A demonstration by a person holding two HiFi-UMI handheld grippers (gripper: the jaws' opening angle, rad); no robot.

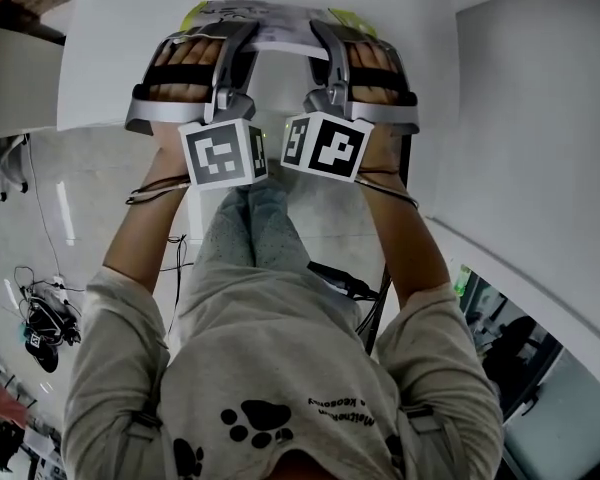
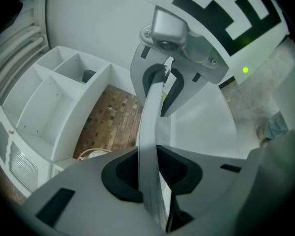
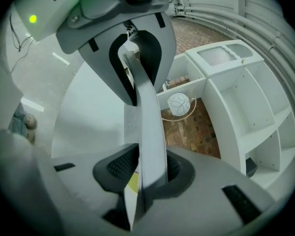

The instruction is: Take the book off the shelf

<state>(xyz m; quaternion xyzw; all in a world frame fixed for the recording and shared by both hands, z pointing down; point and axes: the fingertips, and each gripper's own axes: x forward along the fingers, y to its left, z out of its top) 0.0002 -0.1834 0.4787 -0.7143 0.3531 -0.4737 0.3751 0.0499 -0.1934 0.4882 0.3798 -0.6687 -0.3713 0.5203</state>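
Note:
A thin book (image 1: 268, 20) with a pale cover and yellow-green corners is held flat between my two grippers, over a white table (image 1: 120, 63). My left gripper (image 1: 242, 36) is shut on its left edge and my right gripper (image 1: 320, 36) on its right edge. In the left gripper view the book's edge (image 2: 148, 127) runs from my own jaws (image 2: 150, 173) to the right gripper (image 2: 163, 82) opposite. The right gripper view mirrors this: the book (image 3: 150, 127) spans from my jaws (image 3: 147, 173) to the left gripper (image 3: 135, 68).
A white shelf unit with open compartments (image 2: 54, 97) (image 3: 246, 112) stands beyond, on a brick-patterned floor (image 2: 110, 122). A round white wire object (image 3: 179, 103) sits by it. A white wall panel (image 1: 540, 118) is at the right. Cables lie on the floor (image 1: 45, 318).

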